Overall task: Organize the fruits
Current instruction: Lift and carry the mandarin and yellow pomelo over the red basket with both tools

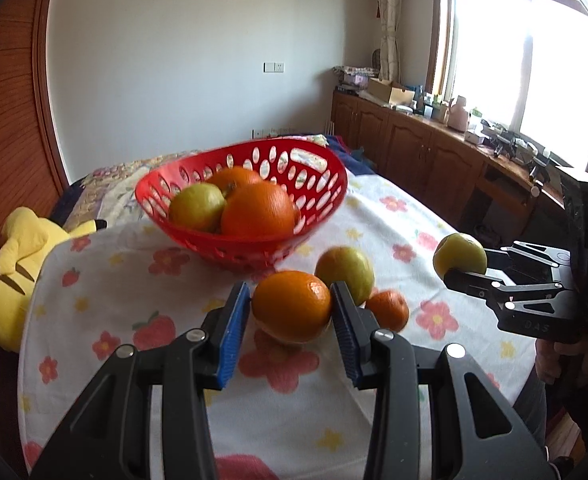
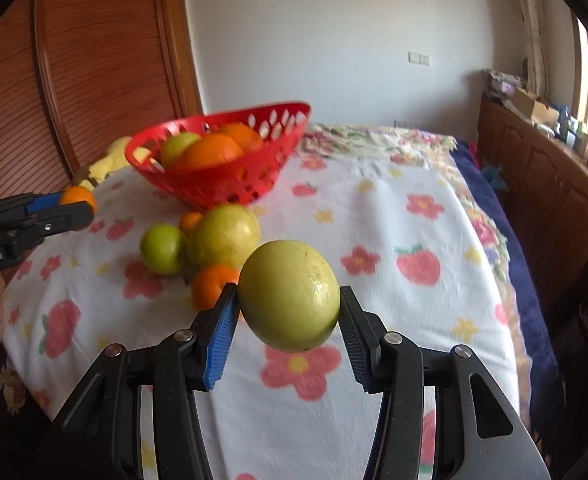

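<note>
The white flower-and-strawberry printed cloth [image 2: 393,216] is covering a bed-like surface, though its edges are too distorted to be sure. On it the red perforated plastic basket [image 1: 317,168] is sitting, holding at least 2 oranges and 1 green fruit.

The left gripper [image 1: 291,305] is clamping a round orange [image 1: 292,306] between its blue ribbed pads, seemingly clear of the cloth. The right gripper [image 2: 290,300] is pinching a smooth yellow-green round fruit [image 2: 290,294] the same way, also in the air.

Just in front of the basket, 4 loose fruits are clustering: 1 large yellow-green [image 2: 224,236], 1 small green [image 2: 162,250] and 2 small oranges [image 2: 210,284].

Risk: both fruits are smooth and round, so either could be slipping out of the pads and rolling off the soft cloth. With both grippers heading for 1 basket, they could be colliding or tipping it.

A yellow plush toy [image 1: 18,268], wooden cabinets [image 1: 421,148] and a bright window [image 1: 533,60] are surrounding the scene.
</note>
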